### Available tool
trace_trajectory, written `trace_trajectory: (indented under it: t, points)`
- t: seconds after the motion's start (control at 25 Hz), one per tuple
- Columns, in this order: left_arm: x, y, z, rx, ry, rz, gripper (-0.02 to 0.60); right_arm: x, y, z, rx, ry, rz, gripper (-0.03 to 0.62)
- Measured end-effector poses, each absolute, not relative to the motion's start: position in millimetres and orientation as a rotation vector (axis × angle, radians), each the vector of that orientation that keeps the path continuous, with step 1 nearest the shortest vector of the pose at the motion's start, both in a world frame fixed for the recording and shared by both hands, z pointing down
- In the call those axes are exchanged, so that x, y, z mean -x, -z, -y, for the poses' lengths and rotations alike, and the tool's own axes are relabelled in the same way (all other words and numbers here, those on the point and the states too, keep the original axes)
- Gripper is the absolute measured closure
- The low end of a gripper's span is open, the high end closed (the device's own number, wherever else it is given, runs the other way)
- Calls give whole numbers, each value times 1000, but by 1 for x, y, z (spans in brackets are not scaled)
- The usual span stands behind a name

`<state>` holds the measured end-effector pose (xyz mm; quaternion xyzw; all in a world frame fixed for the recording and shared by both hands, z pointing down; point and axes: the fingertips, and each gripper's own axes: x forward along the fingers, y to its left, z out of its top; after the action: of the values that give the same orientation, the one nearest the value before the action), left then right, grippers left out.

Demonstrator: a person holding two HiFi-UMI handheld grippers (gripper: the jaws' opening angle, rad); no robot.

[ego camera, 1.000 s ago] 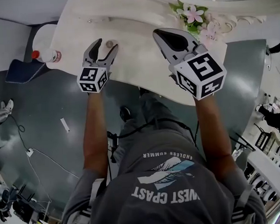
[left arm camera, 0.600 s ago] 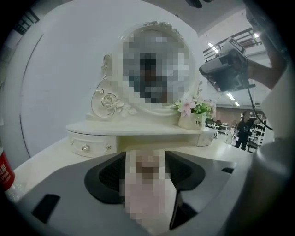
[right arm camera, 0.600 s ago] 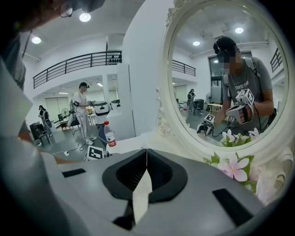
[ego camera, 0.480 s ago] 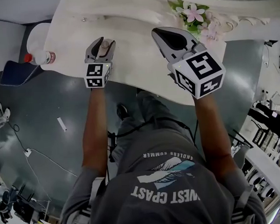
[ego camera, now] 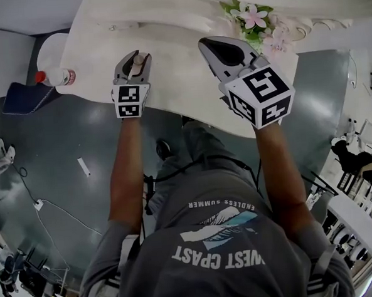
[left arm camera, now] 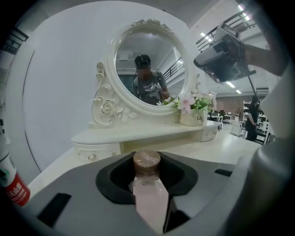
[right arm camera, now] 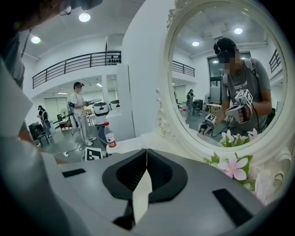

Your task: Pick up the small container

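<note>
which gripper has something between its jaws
The left gripper: its jaws have just been closing onto the small container with the brown cap. The right gripper has its jaws together, empty.

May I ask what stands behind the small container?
A raised white shelf with a knobbed drawer, then the oval mirror. The small container itself hides part of the tabletop between.

Brown-lidded small container (left arm camera: pixel 146 165), cream-white dressing table (ego camera: pixel 181 66), pink flowers (ego camera: pixel 254 16)

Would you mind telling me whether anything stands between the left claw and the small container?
Nothing visible does: the small container already stands inside the left claw, whose jaws have just been closing onto it.
</note>
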<state>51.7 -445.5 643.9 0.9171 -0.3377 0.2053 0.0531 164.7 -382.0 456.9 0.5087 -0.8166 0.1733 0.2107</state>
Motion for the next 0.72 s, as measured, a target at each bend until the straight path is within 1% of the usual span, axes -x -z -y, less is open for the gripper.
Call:
trace_trajectory:
  t: [0.72]
  points:
    - [-16, -490, 430, -2964, -531, 1041, 442, -148, -406, 365, -1481, -378, 2350, 568]
